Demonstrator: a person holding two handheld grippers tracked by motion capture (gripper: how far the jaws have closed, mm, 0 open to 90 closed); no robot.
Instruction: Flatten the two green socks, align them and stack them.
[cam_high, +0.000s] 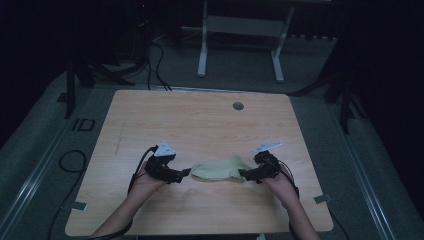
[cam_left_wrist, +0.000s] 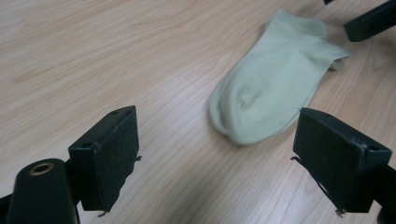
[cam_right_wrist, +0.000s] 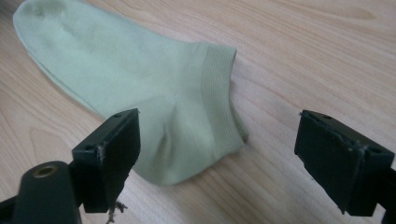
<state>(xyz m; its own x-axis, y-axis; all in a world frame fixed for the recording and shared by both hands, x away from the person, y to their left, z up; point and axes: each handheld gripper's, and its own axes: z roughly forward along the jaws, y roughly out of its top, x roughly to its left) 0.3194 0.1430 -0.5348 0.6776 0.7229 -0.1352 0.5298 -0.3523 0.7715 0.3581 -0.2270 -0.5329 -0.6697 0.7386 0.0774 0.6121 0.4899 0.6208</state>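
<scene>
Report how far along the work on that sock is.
Done: the pale green sock lies flat on the wooden table, and the left gripper sits at its toe end, the right gripper at its cuff end. In hand: nothing; both sets of jaws stand open, gripping no fabric. Left: any grasping, folding or moving, as the purpose isn't stated.

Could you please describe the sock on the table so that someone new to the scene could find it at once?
Look at the wooden table, toward its near edge, between the left gripper and right gripper. The sock lies flat there: a pale green ankle sock with a ribbed cuff, the only soft thing on the wood.
</scene>
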